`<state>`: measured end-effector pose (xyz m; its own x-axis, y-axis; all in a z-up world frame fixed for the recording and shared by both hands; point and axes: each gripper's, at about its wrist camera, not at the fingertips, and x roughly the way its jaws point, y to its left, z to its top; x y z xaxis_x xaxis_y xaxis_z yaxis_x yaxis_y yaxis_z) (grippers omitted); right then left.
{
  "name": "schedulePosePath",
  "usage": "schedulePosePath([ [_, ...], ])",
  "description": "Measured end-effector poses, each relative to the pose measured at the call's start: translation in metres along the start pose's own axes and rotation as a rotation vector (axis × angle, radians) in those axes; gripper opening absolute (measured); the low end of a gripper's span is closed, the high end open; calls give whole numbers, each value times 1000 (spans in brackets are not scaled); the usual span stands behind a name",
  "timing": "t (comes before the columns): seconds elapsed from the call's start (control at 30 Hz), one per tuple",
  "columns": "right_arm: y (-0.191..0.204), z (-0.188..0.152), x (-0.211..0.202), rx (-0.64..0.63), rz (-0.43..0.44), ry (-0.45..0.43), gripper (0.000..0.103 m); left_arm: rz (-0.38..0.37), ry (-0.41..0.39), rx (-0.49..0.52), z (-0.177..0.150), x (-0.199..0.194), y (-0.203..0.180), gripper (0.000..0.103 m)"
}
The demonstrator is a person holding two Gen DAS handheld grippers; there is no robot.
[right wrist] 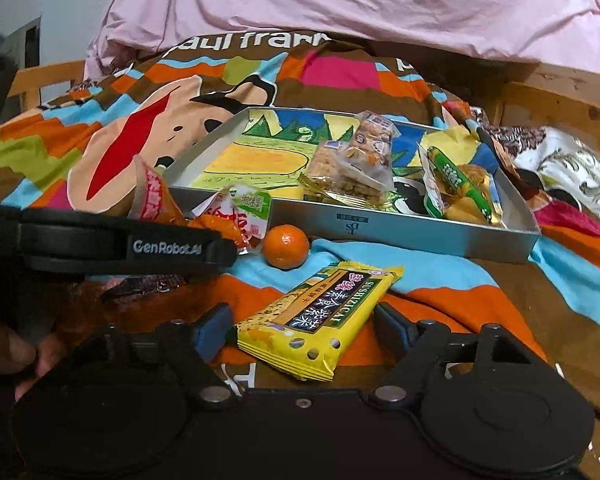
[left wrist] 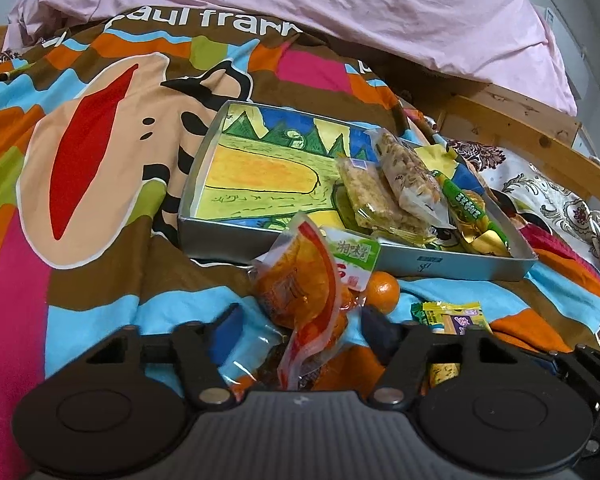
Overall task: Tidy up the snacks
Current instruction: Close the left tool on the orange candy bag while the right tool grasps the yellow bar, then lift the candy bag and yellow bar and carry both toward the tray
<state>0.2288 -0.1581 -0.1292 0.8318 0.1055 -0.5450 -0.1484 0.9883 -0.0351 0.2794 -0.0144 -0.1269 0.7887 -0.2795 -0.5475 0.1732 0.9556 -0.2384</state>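
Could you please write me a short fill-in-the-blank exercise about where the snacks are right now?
1. The mandarin lies on the blanket, ____ the tray.
2. The yellow packet sits between the fingers of the ____ hand-held gripper.
3. The grain bars lie ____ the tray.

Missing words: outside; right; inside

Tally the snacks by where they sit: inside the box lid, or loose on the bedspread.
In the box lid: 4 (two grain bars, green packet, gold packet)
On the bedspread: 4 (orange pouch, green-label packet, tangerine, yellow packet)
Total: 8
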Motion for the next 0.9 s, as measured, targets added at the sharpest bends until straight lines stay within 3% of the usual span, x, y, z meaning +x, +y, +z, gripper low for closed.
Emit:
schedulePosePath([
  [0.13,-8,2,-1,55,12,14,70,13,-2,10,-1,-2,-3,44],
  [0.47,-23,1,-23,104,49,71,65,52,-4,3,-10,-25,-11,43],
  [0.9,-31,-4,-38,94,35,108,68,84,-13,-12,-27,-61,-24,40],
])
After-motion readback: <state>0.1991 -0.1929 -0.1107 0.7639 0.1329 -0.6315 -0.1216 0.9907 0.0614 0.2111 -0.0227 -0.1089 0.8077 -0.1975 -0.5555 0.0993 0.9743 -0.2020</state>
